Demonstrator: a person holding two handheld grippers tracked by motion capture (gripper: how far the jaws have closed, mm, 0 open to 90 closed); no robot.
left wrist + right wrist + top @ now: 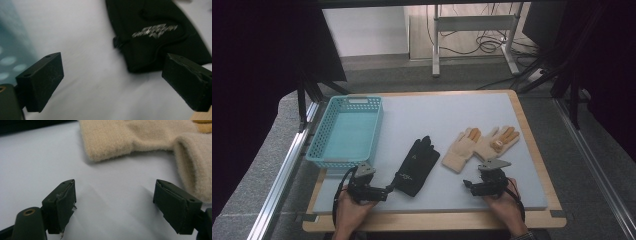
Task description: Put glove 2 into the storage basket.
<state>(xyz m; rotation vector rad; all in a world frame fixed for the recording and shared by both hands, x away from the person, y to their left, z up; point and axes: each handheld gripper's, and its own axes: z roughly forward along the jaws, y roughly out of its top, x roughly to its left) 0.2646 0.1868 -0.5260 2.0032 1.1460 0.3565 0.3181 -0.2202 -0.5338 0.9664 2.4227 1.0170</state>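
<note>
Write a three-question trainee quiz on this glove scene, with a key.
1. True or false: the black glove lies inside the blue basket.
2. Which gloves lie nearer the right gripper: A black, B beige?
3. Fill in: the fingers of the left gripper stand ____, with nothing between them.

Key: 1 false, it lies on the white mat beside the basket; 2 B, the beige gloves; 3 open.

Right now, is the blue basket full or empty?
Empty. In the high view the blue basket shows only its bare turquoise floor, and the black glove and the tan gloves lie outside it on the mat.
</note>
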